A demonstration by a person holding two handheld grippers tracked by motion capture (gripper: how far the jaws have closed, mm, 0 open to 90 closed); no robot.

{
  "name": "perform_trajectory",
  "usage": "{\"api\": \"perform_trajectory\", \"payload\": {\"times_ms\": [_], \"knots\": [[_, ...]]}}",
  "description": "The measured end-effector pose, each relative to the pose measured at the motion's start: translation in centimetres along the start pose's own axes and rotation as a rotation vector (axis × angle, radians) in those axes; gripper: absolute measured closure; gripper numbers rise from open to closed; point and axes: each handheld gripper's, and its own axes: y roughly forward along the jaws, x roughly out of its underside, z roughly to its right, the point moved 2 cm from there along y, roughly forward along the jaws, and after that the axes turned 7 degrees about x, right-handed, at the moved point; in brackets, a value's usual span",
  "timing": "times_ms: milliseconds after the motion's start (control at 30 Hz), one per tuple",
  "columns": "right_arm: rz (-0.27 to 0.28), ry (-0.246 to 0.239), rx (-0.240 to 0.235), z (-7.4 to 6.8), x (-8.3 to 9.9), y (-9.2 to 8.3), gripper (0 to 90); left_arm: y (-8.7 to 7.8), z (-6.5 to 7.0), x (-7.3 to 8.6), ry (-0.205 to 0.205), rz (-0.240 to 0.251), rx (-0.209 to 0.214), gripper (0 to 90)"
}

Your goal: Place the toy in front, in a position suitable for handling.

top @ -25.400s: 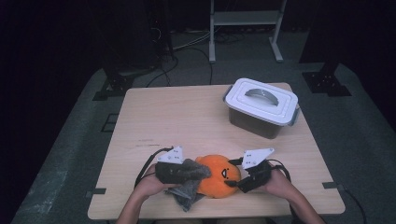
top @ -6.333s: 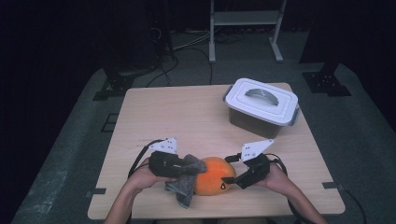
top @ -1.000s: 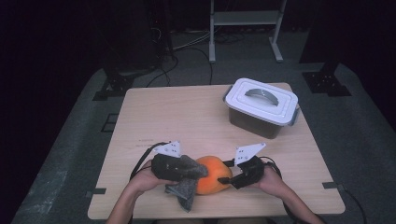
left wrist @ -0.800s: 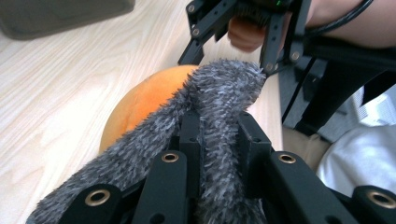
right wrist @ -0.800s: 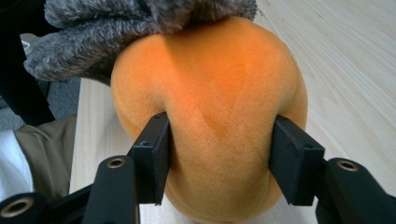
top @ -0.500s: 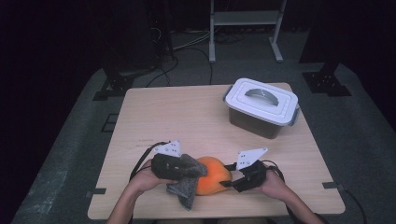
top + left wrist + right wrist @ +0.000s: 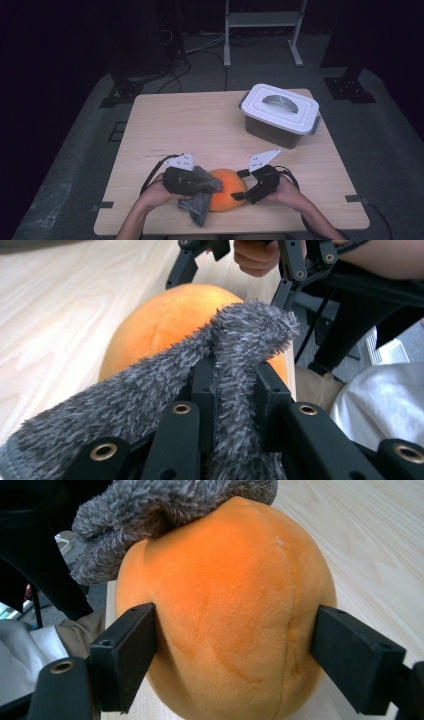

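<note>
An orange plush ball rests on the wooden table near its front edge. A grey fuzzy cloth is draped over the ball's left side. My left gripper is shut on a fold of that cloth, which hides most of its jaws. From the right, my right gripper straddles the ball. Its jaws have just been opening and now stand wide on either side of the ball, at its surface without denting it. The cloth overhangs the ball's top.
A grey box with a white handled lid stands at the table's back right. A metal stand and cables are on the dark floor beyond the table. The person's forearms come in over the front edge.
The right gripper's jaws stand wider around the ball than before. Both hands, the cloth and the ball have kept their places.
</note>
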Motion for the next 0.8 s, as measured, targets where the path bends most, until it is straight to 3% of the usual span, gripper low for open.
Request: {"api": "perform_trajectory", "payload": {"times_ms": [133, 300, 433, 500, 700, 800], "knots": [[0.013, -0.053, 0.047, -0.4, -0.1, -0.4, 38.4, -0.2, -0.3, -0.7, 0.009, 0.026, -0.018, 75.1], [0.064, -0.116, 0.127, -0.9, -0.5, -0.6, 48.5, -0.3, -0.8, -1.6, 0.012, 0.047, -0.045, 75.2], [0.072, -0.124, 0.156, -0.7, -0.5, -0.8, 49.6, -0.3, -1.0, -1.7, 0.010, 0.051, -0.054, 75.5], [0.064, -0.123, 0.146, -0.6, -0.3, -1.0, 49.6, -0.4, -1.1, -1.3, 0.013, 0.030, -0.059, 75.5], [0.043, -0.134, 0.124, -0.4, 0.7, -1.4, 46.6, -0.8, -0.9, 0.7, -0.015, 0.032, -0.070, 75.2], [0.032, -0.145, 0.107, -0.7, 0.8, -1.4, 39.7, -1.1, -0.7, 1.8, -0.032, 0.033, -0.067, 74.9]]}}
